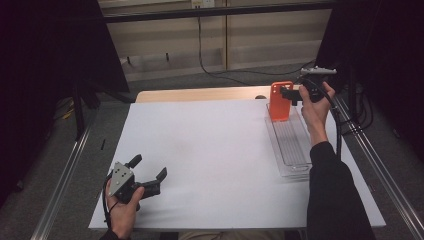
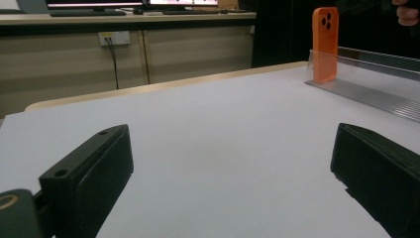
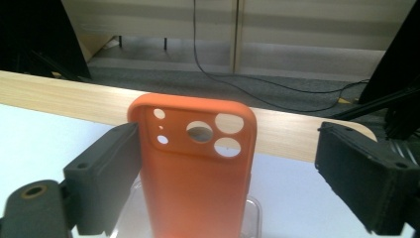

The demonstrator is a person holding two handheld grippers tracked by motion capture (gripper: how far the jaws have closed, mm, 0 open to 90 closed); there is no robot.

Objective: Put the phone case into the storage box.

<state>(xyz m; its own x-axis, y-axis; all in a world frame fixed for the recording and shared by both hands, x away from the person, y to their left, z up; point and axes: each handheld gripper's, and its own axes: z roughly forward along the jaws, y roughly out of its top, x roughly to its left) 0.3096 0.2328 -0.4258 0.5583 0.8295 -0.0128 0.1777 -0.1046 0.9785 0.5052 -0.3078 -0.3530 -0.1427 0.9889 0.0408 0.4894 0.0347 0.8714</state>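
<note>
Left gripper (image 1: 150, 175) low and near, fingers (image 2: 89, 178) spread wide. Right gripper (image 1: 286, 93) raised at far right, forearm extended, fingers (image 3: 106, 173) apart.

Materials and finishes at your table: matt plastics, clear plastic, paper-like sheet, wood.

Your orange phone case (image 3: 198, 173) looks like smooth, matt, rubbery plastic with clean-cut round holes. The tray (image 1: 292, 145) you work at is clear, glossy plastic with a finely ribbed floor. Your right gripper (image 3: 223, 183) and left gripper (image 2: 233, 183) carry matt black plastic jaws; the left bears a dull grey plate. The white sheet (image 1: 210, 150) reads smooth and matt, over a pale wood-grain tabletop (image 1: 200, 94).
</note>
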